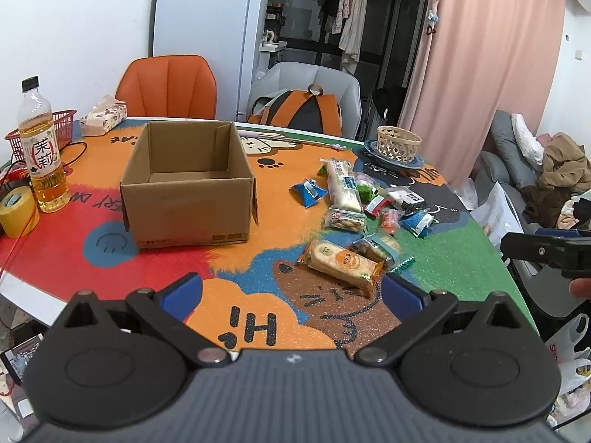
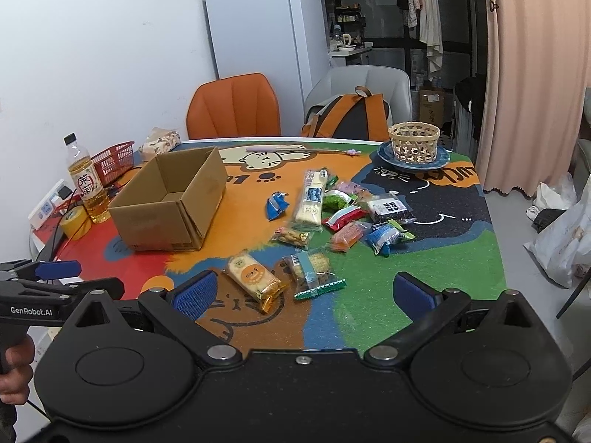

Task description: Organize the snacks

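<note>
An empty open cardboard box (image 1: 188, 184) (image 2: 170, 199) stands on the colourful table mat. Right of it lie several wrapped snacks: an orange rice-cracker pack (image 1: 341, 264) (image 2: 255, 277) nearest, a green-edged cracker pack (image 2: 314, 269), a long white pack (image 1: 343, 184) (image 2: 312, 199), a blue packet (image 1: 308, 192) (image 2: 277, 205) and more small ones (image 2: 384, 236). My left gripper (image 1: 291, 297) is open and empty, above the table's near edge just before the orange pack. My right gripper (image 2: 306, 293) is open and empty, just before the orange and green-edged packs.
A tea bottle (image 1: 42, 147), yellow tape roll (image 1: 16, 210), red basket (image 1: 55, 129) and tissue pack (image 1: 103, 114) stand left of the box. A wicker basket on a blue plate (image 1: 397, 146) (image 2: 415, 144) sits at the far right. Two chairs and a backpack (image 2: 351, 114) stand behind the table.
</note>
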{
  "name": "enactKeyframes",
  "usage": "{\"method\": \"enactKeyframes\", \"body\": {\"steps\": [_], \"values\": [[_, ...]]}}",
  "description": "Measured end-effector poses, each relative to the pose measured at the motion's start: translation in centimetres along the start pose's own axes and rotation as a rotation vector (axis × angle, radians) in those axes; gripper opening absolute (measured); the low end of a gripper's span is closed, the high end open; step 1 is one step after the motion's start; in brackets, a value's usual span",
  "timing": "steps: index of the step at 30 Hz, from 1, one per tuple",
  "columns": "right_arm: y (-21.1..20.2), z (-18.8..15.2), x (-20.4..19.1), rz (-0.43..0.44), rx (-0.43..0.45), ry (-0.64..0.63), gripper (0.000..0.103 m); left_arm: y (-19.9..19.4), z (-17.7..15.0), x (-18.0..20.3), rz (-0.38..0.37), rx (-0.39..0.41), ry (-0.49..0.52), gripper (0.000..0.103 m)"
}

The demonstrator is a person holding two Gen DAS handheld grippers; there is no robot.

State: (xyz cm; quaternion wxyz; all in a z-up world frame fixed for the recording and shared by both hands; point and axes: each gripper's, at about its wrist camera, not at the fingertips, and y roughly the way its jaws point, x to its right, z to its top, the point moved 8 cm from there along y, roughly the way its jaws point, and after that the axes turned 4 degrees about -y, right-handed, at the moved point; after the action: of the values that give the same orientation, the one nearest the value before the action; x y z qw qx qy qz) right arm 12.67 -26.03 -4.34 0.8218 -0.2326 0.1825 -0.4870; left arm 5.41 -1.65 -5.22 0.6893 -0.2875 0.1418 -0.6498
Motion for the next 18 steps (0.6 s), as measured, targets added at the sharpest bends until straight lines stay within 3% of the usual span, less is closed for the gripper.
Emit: {"method": "enactKeyframes", "body": {"steps": [18], "values": [[-0.13, 0.15, -0.18, -0.003, 0.008, -0.009, 0.103, 0.07, 0.05, 0.16, -0.011, 0.004, -0.007, 0.102]]}}
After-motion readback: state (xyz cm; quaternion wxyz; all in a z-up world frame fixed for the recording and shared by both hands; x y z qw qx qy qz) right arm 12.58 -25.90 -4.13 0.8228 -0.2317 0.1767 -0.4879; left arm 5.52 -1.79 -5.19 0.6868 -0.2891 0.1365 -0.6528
